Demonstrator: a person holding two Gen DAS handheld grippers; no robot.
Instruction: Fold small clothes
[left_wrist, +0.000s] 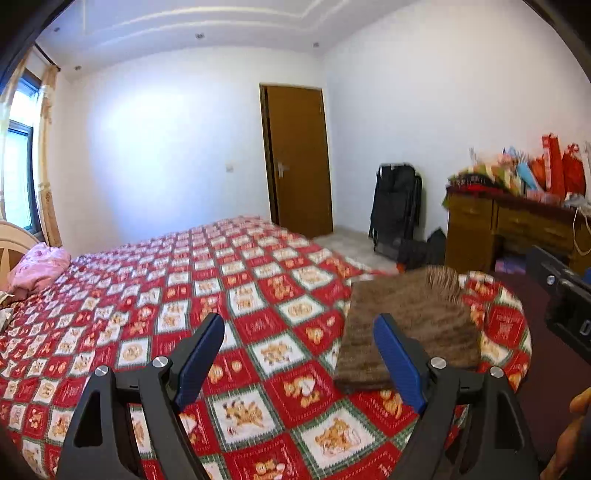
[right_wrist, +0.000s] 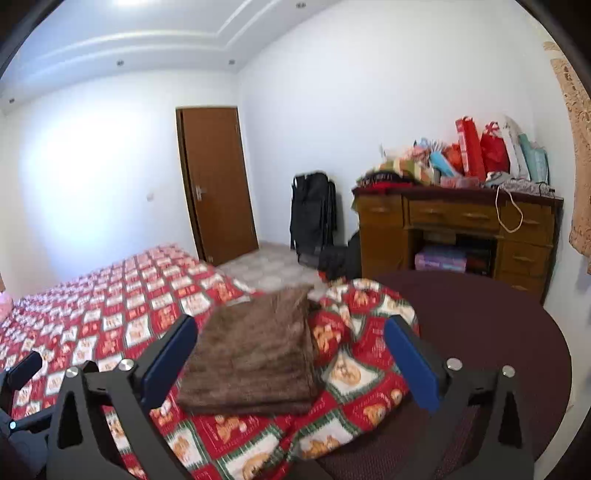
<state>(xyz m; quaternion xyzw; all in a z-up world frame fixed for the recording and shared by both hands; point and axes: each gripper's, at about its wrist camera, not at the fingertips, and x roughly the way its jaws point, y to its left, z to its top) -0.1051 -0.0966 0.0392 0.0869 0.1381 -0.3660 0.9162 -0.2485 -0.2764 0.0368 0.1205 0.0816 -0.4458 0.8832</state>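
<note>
ITEM: brown cloth (right_wrist: 255, 350), folded, at corner of bed (left_wrist: 221, 280) | HANDLING: likely soft, light, limp; take by edge | left gripper (left_wrist: 299, 354), right gripper (right_wrist: 291, 358): jaws wide, empty

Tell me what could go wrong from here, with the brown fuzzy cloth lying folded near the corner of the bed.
1. The folded brown fuzzy cloth sits close to the corner of the red patterned bedspread, which bunches there; it could slide off.
2. Both the left gripper and right gripper are open and empty, so nothing holds the fold; a passing finger might snag it open.
</note>
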